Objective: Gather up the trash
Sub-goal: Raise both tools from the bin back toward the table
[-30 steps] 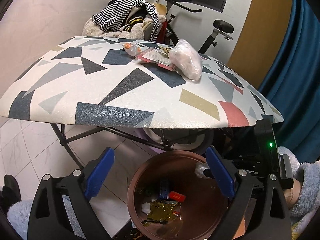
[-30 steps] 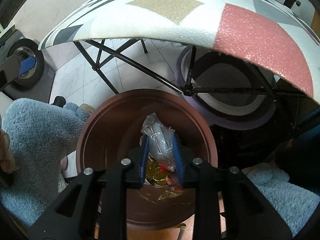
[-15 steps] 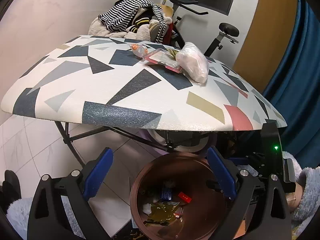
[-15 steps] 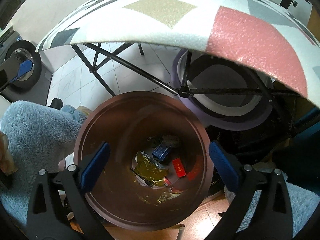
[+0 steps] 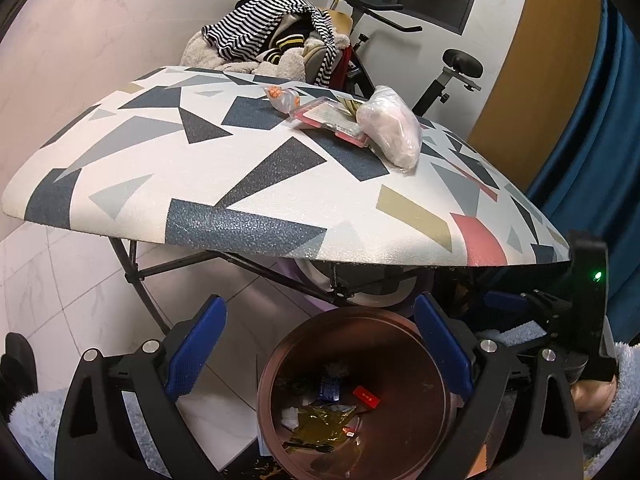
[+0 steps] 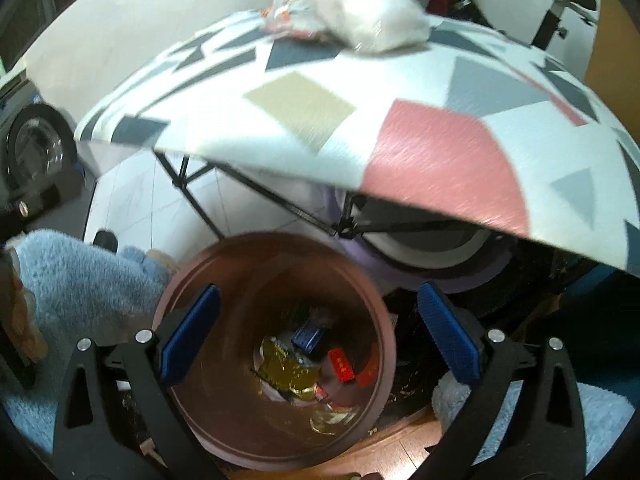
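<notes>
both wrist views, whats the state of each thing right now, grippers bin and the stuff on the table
left hand-held gripper: open, empty, above the bin
right hand-held gripper: open, empty, above the bin
bin: upright on the floor, no lid, trash at the bottom
white plastic bag: lying on the table, untouched
flat red-edged packet: lying on the table beside the bag
small orange wrapper: lying on the table
table: standing
</notes>
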`<state>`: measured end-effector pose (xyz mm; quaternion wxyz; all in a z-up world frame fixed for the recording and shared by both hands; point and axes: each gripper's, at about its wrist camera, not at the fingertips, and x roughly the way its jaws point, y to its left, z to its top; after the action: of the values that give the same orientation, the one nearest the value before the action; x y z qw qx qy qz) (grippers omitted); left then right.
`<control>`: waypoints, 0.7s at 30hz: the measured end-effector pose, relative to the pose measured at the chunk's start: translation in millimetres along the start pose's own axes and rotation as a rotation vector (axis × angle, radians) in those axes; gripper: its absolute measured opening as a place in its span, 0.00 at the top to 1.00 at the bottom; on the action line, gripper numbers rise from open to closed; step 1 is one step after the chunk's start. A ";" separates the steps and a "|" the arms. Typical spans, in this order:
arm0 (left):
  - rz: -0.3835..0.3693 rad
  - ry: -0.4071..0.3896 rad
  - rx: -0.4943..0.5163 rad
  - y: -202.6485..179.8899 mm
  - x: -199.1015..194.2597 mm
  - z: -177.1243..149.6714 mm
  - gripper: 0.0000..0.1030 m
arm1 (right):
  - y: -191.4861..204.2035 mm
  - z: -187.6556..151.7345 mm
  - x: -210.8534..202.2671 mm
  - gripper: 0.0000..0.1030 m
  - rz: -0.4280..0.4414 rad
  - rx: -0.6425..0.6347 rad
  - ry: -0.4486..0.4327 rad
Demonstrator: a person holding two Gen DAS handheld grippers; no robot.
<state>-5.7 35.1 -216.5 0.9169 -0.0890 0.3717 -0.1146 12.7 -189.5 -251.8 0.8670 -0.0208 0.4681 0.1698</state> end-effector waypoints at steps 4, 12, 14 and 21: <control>0.000 0.000 -0.004 -0.2 0.9 0.1 0.10 | -13.0 3.9 -17.5 0.06 0.003 0.052 -0.094; -0.010 -0.019 -0.046 9.2 -3.8 17.4 0.10 | -35.0 23.1 -32.5 0.06 0.025 0.107 -0.184; -0.023 -0.023 -0.068 13.1 -5.8 26.5 0.10 | -38.8 31.6 -36.9 0.06 0.037 0.104 -0.190; -0.013 -0.056 -0.062 21.0 -6.9 86.3 0.10 | -71.3 92.2 -42.8 0.06 0.060 0.100 -0.144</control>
<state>53.1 63.8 -156.1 0.9231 -0.1232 0.3486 -0.1063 87.7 -250.4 -173.9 0.8928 0.0489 0.4130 0.1729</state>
